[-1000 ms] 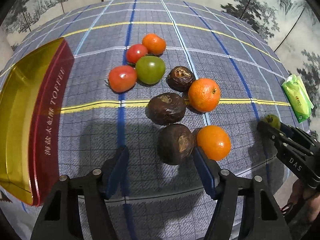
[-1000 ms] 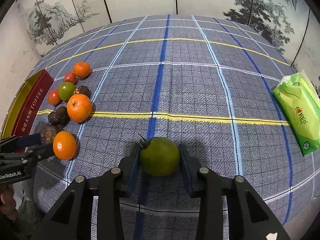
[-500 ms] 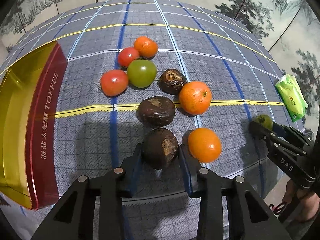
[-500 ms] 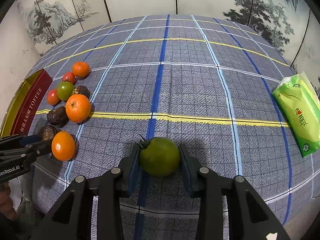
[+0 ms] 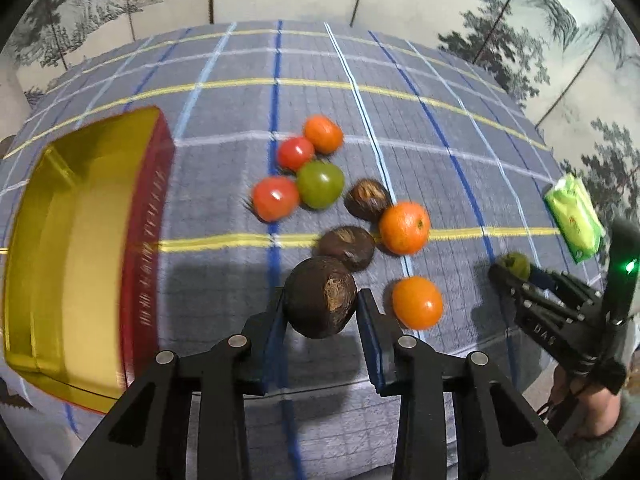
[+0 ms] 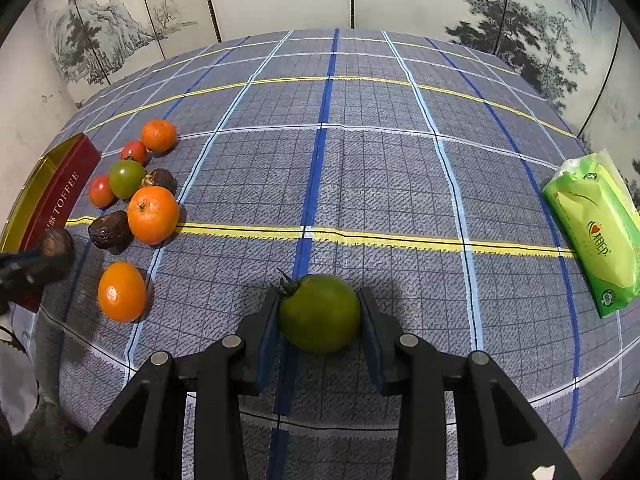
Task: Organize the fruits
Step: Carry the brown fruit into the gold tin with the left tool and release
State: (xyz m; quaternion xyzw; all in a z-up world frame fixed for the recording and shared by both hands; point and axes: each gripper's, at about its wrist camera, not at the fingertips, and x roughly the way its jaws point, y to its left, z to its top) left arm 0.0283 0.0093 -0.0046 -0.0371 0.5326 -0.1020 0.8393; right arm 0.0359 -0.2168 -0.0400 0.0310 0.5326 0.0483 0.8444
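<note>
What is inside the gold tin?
Nothing shows inside the gold tin: only bare gold floor and walls, blurred. Its near corner runs past the picture's edge, unseen.

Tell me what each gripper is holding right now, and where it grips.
Left gripper: the dark brown wrinkled round fruit, pinched across its sides. Right gripper: the round green tomato, also by its sides.

Motion blur smears the tin's lettering (image 5: pixel 148 236) in the left view; the left gripper (image 6: pixel 16 270) is cut off at the right view's edge.
</note>
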